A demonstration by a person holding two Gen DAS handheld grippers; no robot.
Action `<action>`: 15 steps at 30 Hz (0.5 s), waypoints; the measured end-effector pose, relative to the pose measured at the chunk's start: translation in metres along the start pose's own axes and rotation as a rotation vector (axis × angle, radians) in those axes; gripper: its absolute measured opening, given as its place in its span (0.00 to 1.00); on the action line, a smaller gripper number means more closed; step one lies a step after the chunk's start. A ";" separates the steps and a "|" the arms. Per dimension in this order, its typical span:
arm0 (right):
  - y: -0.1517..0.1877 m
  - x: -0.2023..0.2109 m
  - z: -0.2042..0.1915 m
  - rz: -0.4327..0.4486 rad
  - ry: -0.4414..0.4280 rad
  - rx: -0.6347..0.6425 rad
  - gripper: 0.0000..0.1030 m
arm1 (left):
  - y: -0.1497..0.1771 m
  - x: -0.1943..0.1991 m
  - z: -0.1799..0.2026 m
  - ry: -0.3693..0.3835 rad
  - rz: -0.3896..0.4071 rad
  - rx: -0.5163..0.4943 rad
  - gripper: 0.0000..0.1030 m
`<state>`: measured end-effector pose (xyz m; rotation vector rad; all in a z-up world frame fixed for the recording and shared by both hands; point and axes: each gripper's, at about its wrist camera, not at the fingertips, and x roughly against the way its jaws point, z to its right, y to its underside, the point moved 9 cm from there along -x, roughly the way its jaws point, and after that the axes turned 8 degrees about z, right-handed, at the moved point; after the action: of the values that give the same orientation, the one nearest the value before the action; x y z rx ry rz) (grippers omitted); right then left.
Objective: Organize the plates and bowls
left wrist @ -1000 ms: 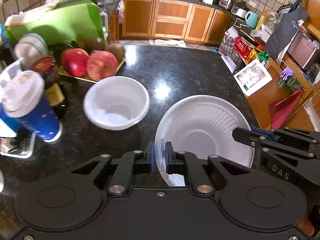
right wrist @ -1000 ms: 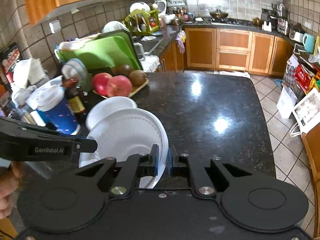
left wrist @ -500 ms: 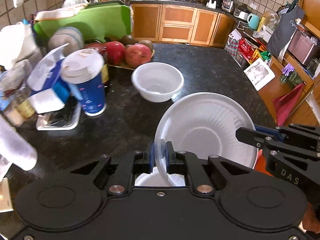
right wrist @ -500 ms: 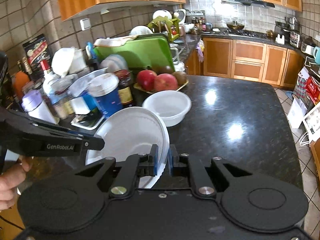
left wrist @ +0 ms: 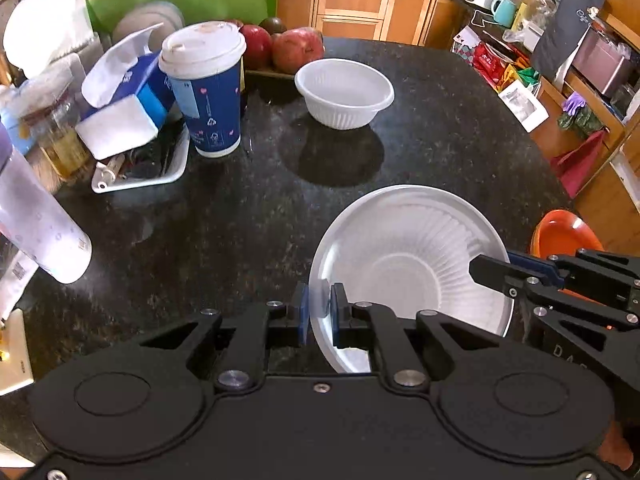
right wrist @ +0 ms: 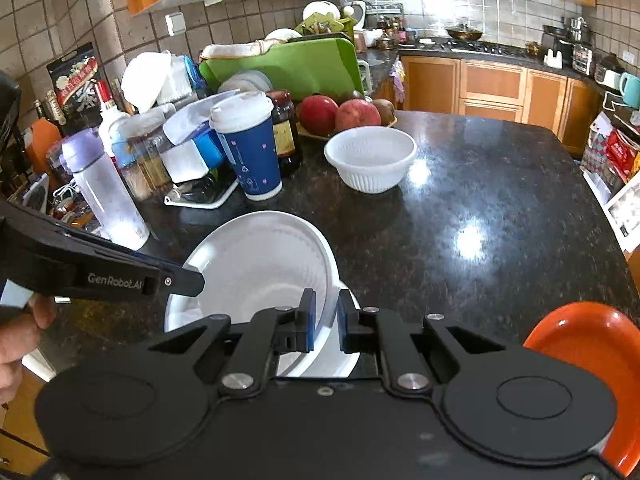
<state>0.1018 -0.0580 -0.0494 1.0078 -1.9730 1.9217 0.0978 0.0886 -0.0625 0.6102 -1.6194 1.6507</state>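
left wrist view: left gripper [left wrist: 320, 312] closed down on the near-left rim of a white ribbed disposable plate [left wrist: 412, 264], blue pads pinching the thin edge with only that rim between them. plate tilted, its hollow face turned up and toward the lens, held off the dark speckled stone counter [left wrist: 224, 216]. right gripper [left wrist: 490, 274] entering from the right edge and clamped on the opposite rim, so the plate hangs between the two tools. white ribbed disposable bowl [left wrist: 346, 92] well ahead and slightly left of the plate, upright on the counter, just in front of a tray of red fruit [left wrist: 296, 46]. sliver of an orange plate [left wrist: 564, 232] close by at the right, past the counter edge.

right wrist view: right gripper [right wrist: 325, 322] nipped shut on the plate's near-right rim [right wrist: 260, 264]; left gripper [right wrist: 192, 278] crossing from the left onto the far rim. bowl [right wrist: 370, 158] straight ahead, well apart. orange plate [right wrist: 580, 336] just right of the right-hand tool, clearly the nearer arm to it. judged: if the white plate belongs with the orange one, a short shift rightward.
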 end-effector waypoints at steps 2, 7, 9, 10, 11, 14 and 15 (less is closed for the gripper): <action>0.003 -0.003 0.001 -0.007 0.007 -0.025 0.13 | 0.004 -0.003 -0.001 0.003 0.005 -0.005 0.14; 0.013 -0.009 0.004 -0.023 0.030 -0.062 0.13 | 0.012 -0.011 0.000 0.033 -0.012 -0.012 0.14; 0.018 -0.013 0.006 -0.030 0.047 -0.071 0.16 | 0.013 -0.014 0.002 0.038 -0.008 -0.019 0.15; 0.018 -0.013 0.006 -0.030 0.047 -0.071 0.18 | 0.014 -0.015 0.002 0.043 -0.004 -0.023 0.15; 0.018 -0.014 0.005 -0.029 0.050 -0.070 0.21 | 0.014 -0.017 0.003 0.046 0.002 -0.030 0.19; 0.020 -0.014 0.003 -0.013 0.070 -0.042 0.23 | 0.016 -0.019 0.004 0.041 0.022 -0.044 0.23; 0.020 -0.013 0.003 -0.005 0.081 -0.028 0.27 | 0.016 -0.019 0.004 0.041 0.025 -0.047 0.23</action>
<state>0.1006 -0.0583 -0.0737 0.9125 -1.9462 1.8953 0.0967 0.0825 -0.0872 0.5305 -1.6374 1.6285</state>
